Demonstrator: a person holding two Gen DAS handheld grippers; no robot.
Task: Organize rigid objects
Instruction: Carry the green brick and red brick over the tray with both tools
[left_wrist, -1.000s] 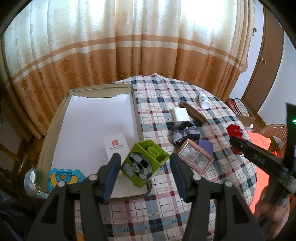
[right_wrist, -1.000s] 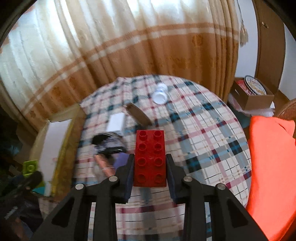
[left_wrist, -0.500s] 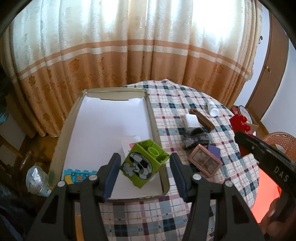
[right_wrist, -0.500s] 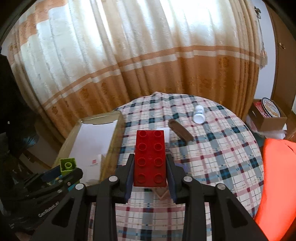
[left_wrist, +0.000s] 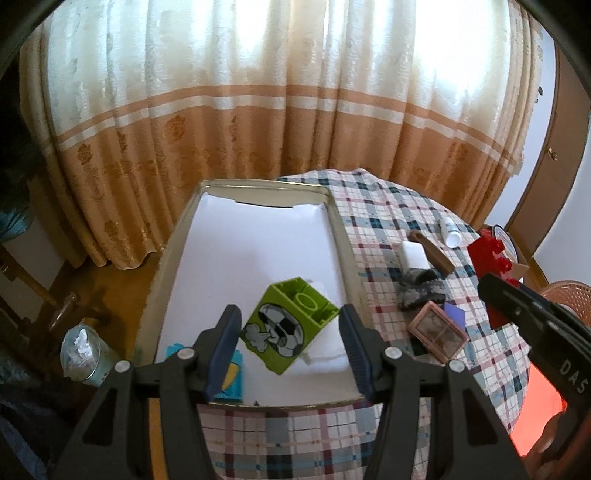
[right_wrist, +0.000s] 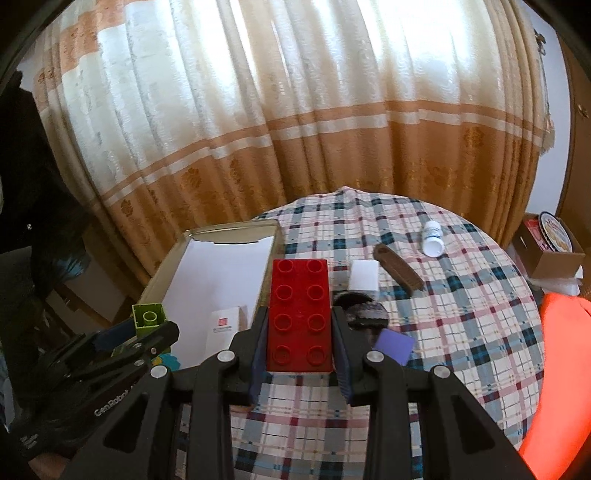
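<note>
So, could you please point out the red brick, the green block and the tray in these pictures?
red brick (right_wrist: 300, 314), right wrist view, studded top face.
green block (left_wrist: 284, 328), left wrist view, football picture on its side.
tray (left_wrist: 340, 236), left wrist view, right rim.

Plaid-clothed round table bears tray, white bottle.

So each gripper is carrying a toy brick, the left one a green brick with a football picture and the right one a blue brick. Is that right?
Nearly. The right gripper holds a red brick, not a blue one; the right wrist view shows it clamped between the fingers. The left gripper does hold the green brick with the football picture.
</note>
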